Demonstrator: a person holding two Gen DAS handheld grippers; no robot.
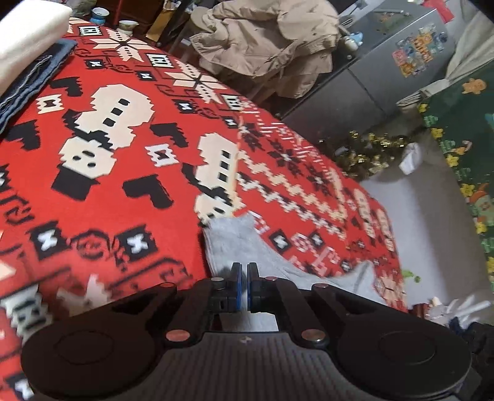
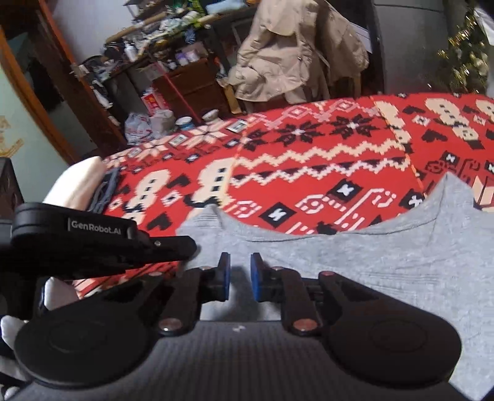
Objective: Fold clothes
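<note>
A grey garment (image 2: pixel 386 262) lies flat on the table's red patterned cloth (image 2: pixel 308 154), with its curved neckline toward the far side. My right gripper (image 2: pixel 240 274) hovers just over the garment near its left part. Its blue pads stand a little apart, and only flat cloth shows in the gap. My left gripper (image 2: pixel 193 246) comes in from the left to the garment's left edge. In the left wrist view that gripper (image 1: pixel 244 277) is shut, and the edge of the grey garment (image 1: pixel 234 240) runs up into its pads.
A folded white cloth (image 1: pixel 27 40) on folded blue denim (image 1: pixel 27 83) lies at the table's far left. Two cups (image 1: pixel 100 14) stand at the back edge. A beige coat (image 2: pixel 293 55) hangs over a chair behind the table. Gold tinsel (image 1: pixel 370 151) lies on the floor to the right.
</note>
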